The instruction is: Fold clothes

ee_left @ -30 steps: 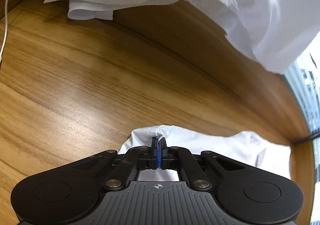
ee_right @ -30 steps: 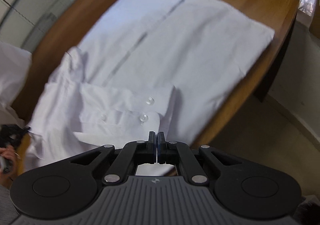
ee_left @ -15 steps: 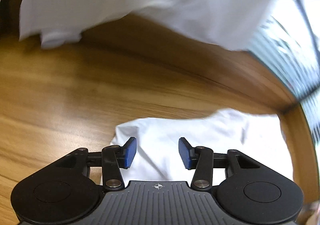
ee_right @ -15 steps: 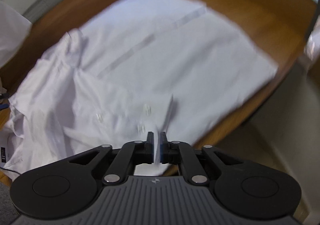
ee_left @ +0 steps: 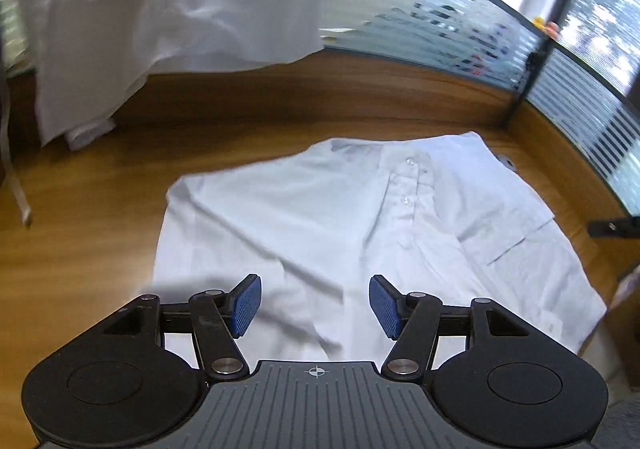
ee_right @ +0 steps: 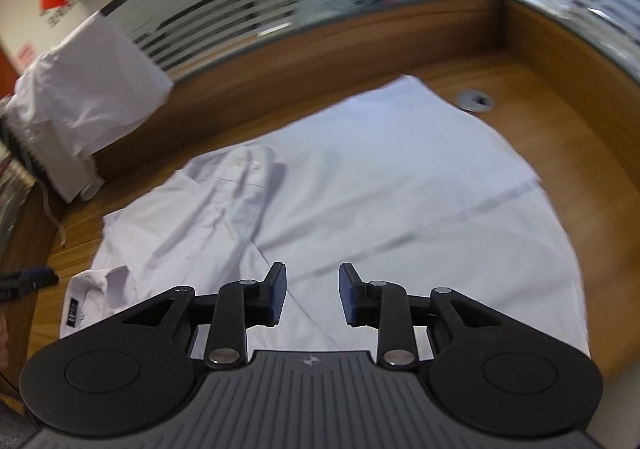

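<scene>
Now white shirt [ee_left: 340, 233] lies on wooden table [ee_left: 80, 249]

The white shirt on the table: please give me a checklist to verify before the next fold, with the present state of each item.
1. Left gripper free of cloth: ok, jaws opening, nothing between them.
2. Right gripper free of cloth: ok, jaws opening, nothing between them.
3. White shirt lies on the wooden table: ok.
4. Sleeve folded onto the body: ok, buttoned cuff on top.
5. Shirt smooth: not ok, creases near the sleeve.
6. Near hem fully on the table: cannot tell.
</scene>
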`<state>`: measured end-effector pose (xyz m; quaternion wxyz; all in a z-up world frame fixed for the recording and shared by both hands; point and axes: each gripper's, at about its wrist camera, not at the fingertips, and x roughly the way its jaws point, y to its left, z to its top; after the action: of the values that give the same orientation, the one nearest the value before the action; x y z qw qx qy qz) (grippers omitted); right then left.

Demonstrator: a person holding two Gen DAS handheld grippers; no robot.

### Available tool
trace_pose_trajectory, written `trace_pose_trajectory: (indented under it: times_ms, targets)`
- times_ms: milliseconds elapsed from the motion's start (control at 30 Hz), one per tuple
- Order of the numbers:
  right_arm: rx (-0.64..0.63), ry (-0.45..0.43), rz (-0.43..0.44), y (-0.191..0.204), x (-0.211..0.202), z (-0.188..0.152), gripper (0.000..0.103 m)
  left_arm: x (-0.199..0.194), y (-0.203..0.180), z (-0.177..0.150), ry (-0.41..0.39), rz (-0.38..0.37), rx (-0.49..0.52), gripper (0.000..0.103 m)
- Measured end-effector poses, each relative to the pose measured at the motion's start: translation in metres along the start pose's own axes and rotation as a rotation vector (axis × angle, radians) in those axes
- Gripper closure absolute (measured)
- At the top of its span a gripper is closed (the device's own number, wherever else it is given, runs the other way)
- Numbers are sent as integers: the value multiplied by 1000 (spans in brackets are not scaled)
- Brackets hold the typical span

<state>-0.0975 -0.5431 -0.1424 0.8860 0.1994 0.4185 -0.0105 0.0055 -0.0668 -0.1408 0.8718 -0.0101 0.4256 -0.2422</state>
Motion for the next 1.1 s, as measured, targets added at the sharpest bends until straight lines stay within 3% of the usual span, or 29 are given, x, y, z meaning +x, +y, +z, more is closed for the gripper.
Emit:
trace_pose_trajectory:
  times_ms: [267, 467, 633, 933, 967, 1000, 1033, 1100]
  targets:
    - [-165, 67, 153, 4, 75, 66, 64, -38, -29, -52, -17, 143, -262, 40]
    - [-208, 131, 264, 12, 139, 96, 60, -53, -53, -80, -43, 250, -371, 40]
    - [-146, 186, 299, 14, 199, 107, 48, -62, -73, -98, -54, 314, -429, 40]
    - [23, 240, 362, 19, 285, 118, 48, -75, -87, -124, -53, 394, -573, 40]
    - [37, 241, 367, 19, 289, 118, 53, -76, -88, -127, -56, 402, -587, 40]
    - [50, 242, 372, 18, 292, 119, 77, -77, -88, -129, -59, 409, -602, 40]
    - [57, 239, 380, 18, 294, 121, 89, -78, -89, -131, -60, 417, -612, 40]
    - [38, 213, 412, 21, 287, 127, 93, -78, -90, -134, -65, 426, -628, 40]
